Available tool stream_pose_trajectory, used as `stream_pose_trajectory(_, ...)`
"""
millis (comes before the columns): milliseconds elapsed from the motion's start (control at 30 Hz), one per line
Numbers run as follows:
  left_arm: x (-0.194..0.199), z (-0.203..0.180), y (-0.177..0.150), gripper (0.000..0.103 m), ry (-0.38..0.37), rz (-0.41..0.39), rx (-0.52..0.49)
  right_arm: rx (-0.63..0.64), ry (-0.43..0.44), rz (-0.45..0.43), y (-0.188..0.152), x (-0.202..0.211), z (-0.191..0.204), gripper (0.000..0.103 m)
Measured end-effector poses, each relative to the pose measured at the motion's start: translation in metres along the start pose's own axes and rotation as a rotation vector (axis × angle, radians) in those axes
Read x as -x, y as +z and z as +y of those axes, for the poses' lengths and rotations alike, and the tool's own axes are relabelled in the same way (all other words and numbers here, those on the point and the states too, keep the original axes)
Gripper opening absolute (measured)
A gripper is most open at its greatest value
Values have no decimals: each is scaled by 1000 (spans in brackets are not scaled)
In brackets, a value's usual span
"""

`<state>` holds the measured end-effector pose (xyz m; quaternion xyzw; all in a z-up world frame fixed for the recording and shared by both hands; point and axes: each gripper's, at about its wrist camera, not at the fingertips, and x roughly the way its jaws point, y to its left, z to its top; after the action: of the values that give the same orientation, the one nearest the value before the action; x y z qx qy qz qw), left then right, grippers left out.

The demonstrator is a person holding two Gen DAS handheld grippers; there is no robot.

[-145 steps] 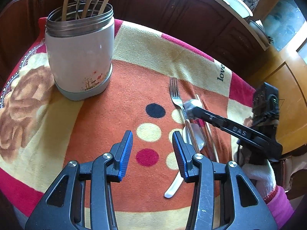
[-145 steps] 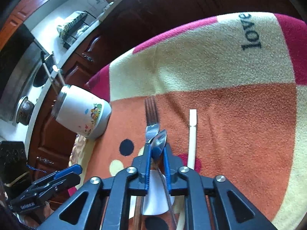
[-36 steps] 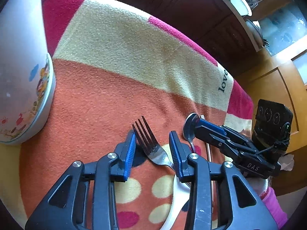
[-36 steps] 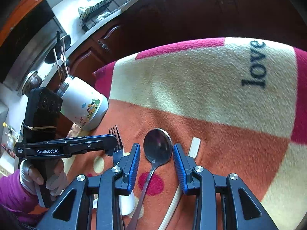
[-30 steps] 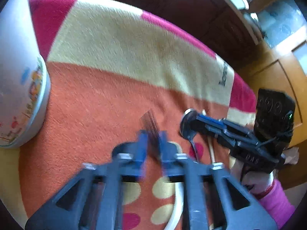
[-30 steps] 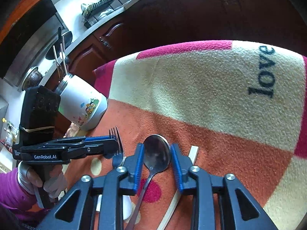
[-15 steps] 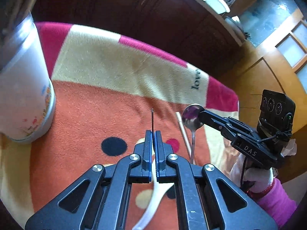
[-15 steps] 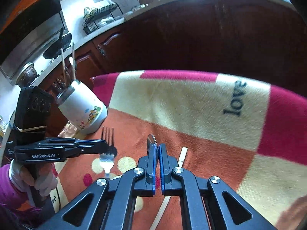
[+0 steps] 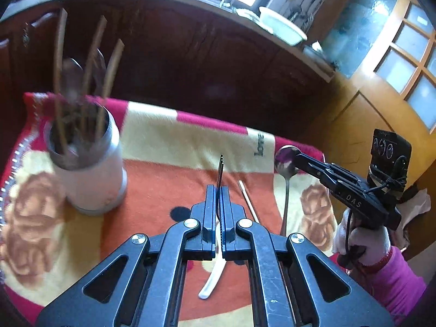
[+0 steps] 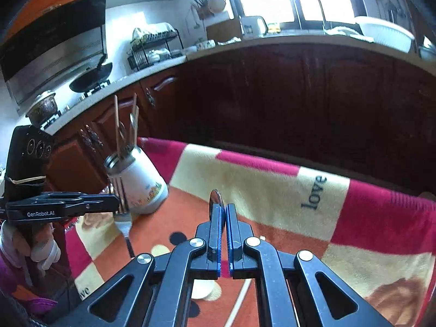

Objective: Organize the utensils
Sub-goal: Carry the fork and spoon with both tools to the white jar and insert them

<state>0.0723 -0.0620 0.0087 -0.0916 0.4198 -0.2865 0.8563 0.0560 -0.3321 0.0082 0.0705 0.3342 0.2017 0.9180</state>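
Black tongs (image 9: pixel 217 190) with blue pads, silver screws; white gloves, magenta sleeves.

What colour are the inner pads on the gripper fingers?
Blue, set on black plastic fingers; clearest in the right wrist view, where the right gripper is shut on a metal spoon.

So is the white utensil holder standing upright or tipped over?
Upright: the utensil holder stands on its base on the blanket, its open mouth up with chopsticks sticking out.

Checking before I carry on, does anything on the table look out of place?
Yes: a white spoon and a chopstick lie loose on the blanket, not in the holder. Nothing looks spilled or broken.
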Motion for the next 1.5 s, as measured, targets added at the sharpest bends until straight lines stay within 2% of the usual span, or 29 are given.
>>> stream_pose_trajectory(267, 69, 22, 30, 1, 72, -125, -5, 36, 41, -61, 33, 4, 43, 3)
stream_pose_trajectory(500, 123, 49, 68, 1, 190, -235, -10, 64, 76, -114, 72, -13, 88, 3)
stream_pose_trajectory(700, 146, 73, 99, 1, 303, -321, -7, 61, 49, -190, 115, -41, 124, 3)
stream_pose_trajectory(833, 140, 85, 108, 1, 395, -348, -33, 39, 40, -216, 134, -65, 139, 3)
stream_pose_trajectory(1000, 117, 99, 113, 1, 476, -344, -68, 81, -23, -239, 141, -103, 158, 3)
stream_pose_trajectory(1267, 83, 109, 105, 1, 500, -306, -90, 158, -75, -250, 123, -138, 167, 3)
stream_pose_trajectory(1500, 66, 111, 98, 1, 479, -270, -77, 167, -51, -224, 106, -144, 160, 3)
